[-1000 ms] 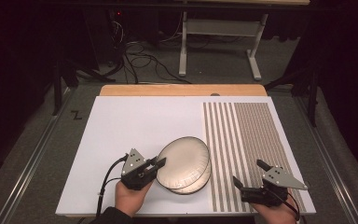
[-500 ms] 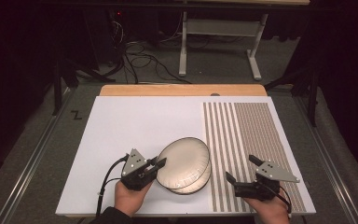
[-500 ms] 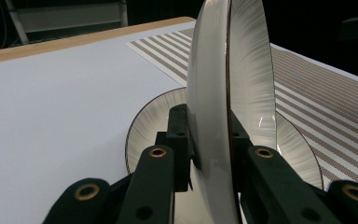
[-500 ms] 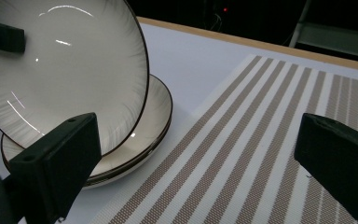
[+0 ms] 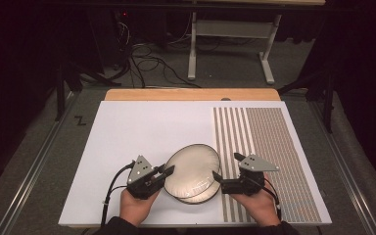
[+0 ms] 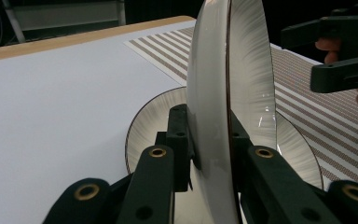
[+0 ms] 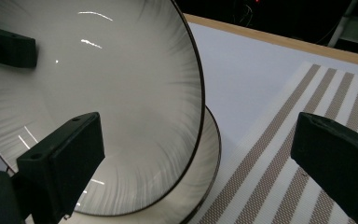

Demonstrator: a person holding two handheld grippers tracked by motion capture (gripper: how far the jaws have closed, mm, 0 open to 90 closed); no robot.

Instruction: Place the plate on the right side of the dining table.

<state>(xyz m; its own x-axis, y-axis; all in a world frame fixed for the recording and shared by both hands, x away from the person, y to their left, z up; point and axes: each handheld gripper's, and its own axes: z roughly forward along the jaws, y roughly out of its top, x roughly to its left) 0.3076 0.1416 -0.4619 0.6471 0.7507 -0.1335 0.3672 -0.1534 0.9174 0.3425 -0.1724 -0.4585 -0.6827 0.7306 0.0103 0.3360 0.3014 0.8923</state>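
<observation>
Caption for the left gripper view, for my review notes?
Left tongs clamp the rim of a tilted plate above a second plate; right tongs open nearby.

Room is lying dark beyond the table. Grey carpet floor is showing around it. White metal stand is standing behind, black cables trailing beside. Wooden edge is catching the light.

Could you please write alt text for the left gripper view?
The left tongs grip the rim of a tilted white plate, lifted above a second plate lying on the white table. The right tongs hang open beyond it, over striped matting.
</observation>
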